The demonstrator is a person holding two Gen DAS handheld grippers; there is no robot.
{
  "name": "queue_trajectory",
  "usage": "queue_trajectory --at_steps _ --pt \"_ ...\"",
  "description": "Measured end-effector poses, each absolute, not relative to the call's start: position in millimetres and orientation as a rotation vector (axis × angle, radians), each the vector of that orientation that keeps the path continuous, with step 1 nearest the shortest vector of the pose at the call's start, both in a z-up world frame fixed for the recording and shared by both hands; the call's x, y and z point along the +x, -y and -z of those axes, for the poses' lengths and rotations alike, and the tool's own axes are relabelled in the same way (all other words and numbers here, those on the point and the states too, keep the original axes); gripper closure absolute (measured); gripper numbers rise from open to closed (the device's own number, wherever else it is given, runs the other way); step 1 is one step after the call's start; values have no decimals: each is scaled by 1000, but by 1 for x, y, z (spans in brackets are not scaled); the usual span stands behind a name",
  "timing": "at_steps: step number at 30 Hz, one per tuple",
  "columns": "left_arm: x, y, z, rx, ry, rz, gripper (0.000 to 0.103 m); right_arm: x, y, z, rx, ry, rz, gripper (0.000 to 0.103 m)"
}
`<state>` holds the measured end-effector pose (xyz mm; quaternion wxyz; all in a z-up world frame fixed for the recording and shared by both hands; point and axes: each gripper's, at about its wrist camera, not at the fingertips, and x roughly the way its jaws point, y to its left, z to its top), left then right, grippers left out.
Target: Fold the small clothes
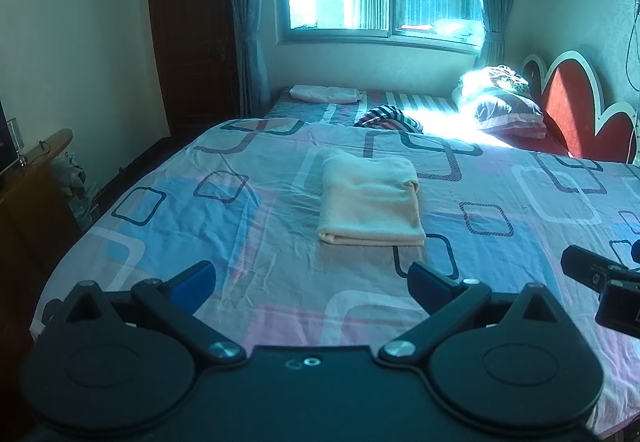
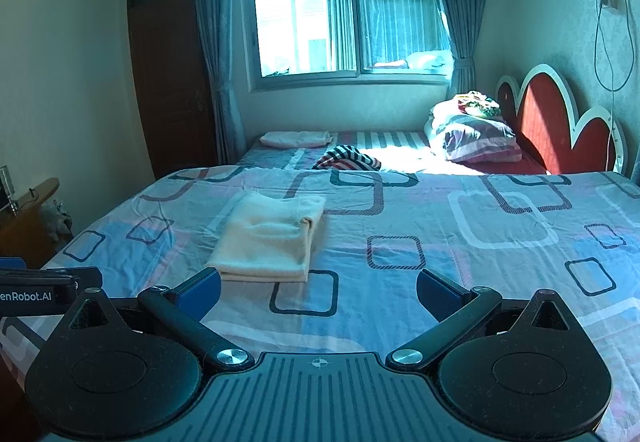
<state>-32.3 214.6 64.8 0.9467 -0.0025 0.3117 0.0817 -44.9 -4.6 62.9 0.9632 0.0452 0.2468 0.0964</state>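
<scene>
We hold our left gripper (image 1: 312,278) and right gripper (image 2: 318,290) low over the bedsheet (image 1: 500,202), both with jaws spread wide and nothing between them. The folded cream cloth (image 1: 370,198), perhaps a small towel or garment, lies flat on the sheet ahead of us, apart from both grippers and nearer the left one. Farther back lie a striped garment (image 2: 348,158), a folded pink cloth (image 1: 324,93) and pillows (image 2: 476,138) by the red headboard (image 2: 556,122).
</scene>
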Motion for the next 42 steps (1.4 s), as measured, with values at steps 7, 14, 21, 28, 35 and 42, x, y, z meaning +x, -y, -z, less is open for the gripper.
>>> queue_trajectory --at_steps 7,14,21,28,35,42 --pt "-32 -217 -63 -6 -635 -168 1 -43 2 -62 90 -504 -198 0" --pt "-32 -219 -62 -7 -636 -170 1 -42 1 -62 91 -507 -200 0" --pt "-32 -221 -61 -6 -636 -173 1 -42 -1 -62 90 -506 -203 0" --pt "-32 -222 -60 -5 -638 -176 1 -42 -2 -61 90 -508 -204 0" --pt "-31 -224 -59 -6 -642 -177 1 -42 -4 -60 88 -512 -206 0" --pt "-30 -223 -58 -7 -645 -176 1 -40 -4 -58 88 -517 -211 0"
